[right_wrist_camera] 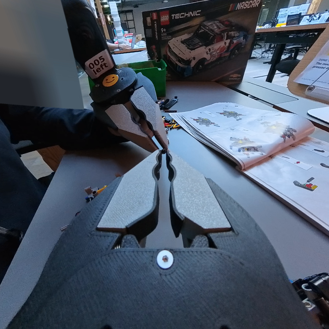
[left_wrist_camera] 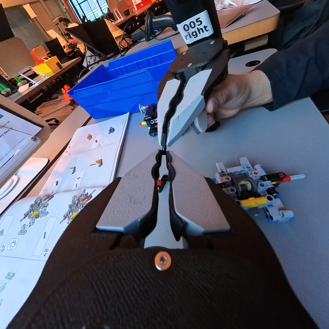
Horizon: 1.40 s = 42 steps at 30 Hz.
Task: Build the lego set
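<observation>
- A blue bin [left_wrist_camera: 124, 85] is sitting at eleven o'clock on the grey table [left_wrist_camera: 267, 142], beside an open instruction booklet [left_wrist_camera: 85, 160] at nine.
- A grey brick assembly [left_wrist_camera: 252, 188] is lying at three o'clock.
- The left gripper [left_wrist_camera: 163, 151] and right gripper [left_wrist_camera: 164, 145] are meeting tip to tip, both pinching one small black pin [left_wrist_camera: 163, 148] in narrow jaws.

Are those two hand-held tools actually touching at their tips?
Cannot tell. In the left wrist view the left tool and right tool meet tip to tip around a small black piece, too small to show whether the fingers themselves touch.
</observation>
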Motion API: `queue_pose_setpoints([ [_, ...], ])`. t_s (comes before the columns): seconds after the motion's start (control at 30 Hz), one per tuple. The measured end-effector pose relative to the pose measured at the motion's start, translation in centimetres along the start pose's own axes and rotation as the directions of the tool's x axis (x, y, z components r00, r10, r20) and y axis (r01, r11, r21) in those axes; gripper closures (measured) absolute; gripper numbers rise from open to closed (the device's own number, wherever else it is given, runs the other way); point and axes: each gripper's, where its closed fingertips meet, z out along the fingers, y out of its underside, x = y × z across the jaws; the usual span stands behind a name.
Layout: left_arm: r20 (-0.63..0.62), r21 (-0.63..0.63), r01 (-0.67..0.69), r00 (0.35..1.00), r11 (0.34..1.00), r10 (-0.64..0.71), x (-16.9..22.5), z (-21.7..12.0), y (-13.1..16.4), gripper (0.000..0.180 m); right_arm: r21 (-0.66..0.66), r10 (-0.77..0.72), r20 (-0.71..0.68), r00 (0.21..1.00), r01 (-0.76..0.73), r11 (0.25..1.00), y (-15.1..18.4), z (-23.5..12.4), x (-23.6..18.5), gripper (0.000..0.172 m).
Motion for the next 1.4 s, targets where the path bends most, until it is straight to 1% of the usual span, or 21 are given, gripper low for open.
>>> queue_pose_setpoints([
  [0.13,0.013,-0.014,0.012,1.0,1.0,-0.012,-0.1,0.0,0.2,0.179,0.007,-0.016,-0.011,1.0,0.016,1.0,-0.1,-0.1,0.1,0.172],
  [0.37,0.01,-0.032,0.031,0.999,0.999,-0.03,-0.2,0.1,0.4,0.179,0.021,0.001,-0.006,1.0,0.0,1.0,-0.2,-0.3,0.3,0.172],
  [0.5,0.002,-0.054,0.025,1.0,0.998,-0.024,0.0,0.3,0.7,0.179,0.01,0.011,0.002,1.0,-0.011,1.0,0.0,-0.2,0.2,0.167],
  [0.57,0.003,-0.057,0.018,1.0,0.998,-0.018,0.1,0.4,0.7,0.179,0.009,-0.004,-0.006,1.0,0.004,1.0,0.0,-0.2,0.2,0.171],
  [0.63,0.004,-0.061,0.017,1.0,0.998,-0.017,0.1,0.4,0.8,0.179,-0.005,-0.021,-0.012,1.0,0.021,1.0,0.1,-0.2,0.2,0.171],
  [0.73,0.0,-0.062,0.042,0.999,0.997,-0.042,0.1,0.6,0.9,0.179,-0.032,-0.026,-0.019,0.999,0.026,0.999,0.4,-0.3,0.4,0.171],
  [0.77,-0.008,-0.071,0.07,0.997,0.995,-0.071,0.1,0.7,1.1,0.179,-0.044,-0.023,-0.024,0.999,0.021,0.999,0.5,-0.3,0.5,0.171],
  [0.8,-0.016,-0.103,0.112,0.993,0.988,-0.114,-0.1,0.8,1.7,0.179,-0.061,-0.016,-0.038,0.999,0.013,0.998,0.9,-0.3,0.9,0.171],
  [0.87,-0.02,-0.19,0.194,0.979,0.962,-0.201,-0.6,1.0,3.2,0.162,-0.095,-0.002,-0.08,0.997,-0.006,0.995,1.5,-0.5,1.8,0.171],
  [0.93,-0.006,-0.256,0.251,0.965,0.933,-0.261,-1.3,0.9,4.5,0.16,-0.128,0.003,-0.11,0.994,-0.017,0.992,2.0,-0.7,2.4,0.171],
  [1.03,-0.02,-0.314,0.283,0.952,0.906,-0.305,-1.6,0.8,5.4,0.161,-0.185,-0.031,-0.15,0.988,0.003,0.983,2.8,-0.8,3.0,0.171],
  [1.13,-0.035,-0.415,0.278,0.947,0.866,-0.321,-1.4,1.1,6.9,0.16,-0.239,-0.049,-0.171,0.984,0.007,0.971,3.6,-0.6,3.1,0.171],
  [1.2,-0.046,-0.46,0.271,0.944,0.846,-0.328,-1.2,1.4,7.7,0.16,-0.275,-0.046,-0.177,0.983,-0.004,0.962,4.2,-0.6,3.1,0.171],
  [1.27,-0.055,-0.483,0.267,0.941,0.834,-0.333,-1.2,1.9,8.3,0.159,-0.306,-0.055,-0.19,0.98,-0.006,0.952,4.6,-0.6,3.3,0.171],
  [1.4,-0.062,-0.516,0.233,0.949,0.824,-0.308,-1.5,2.4,9.1,0.157,-0.31,-0.042,-0.18,0.983,-0.016,0.95,4.8,-0.7,3.2,0.172],
])
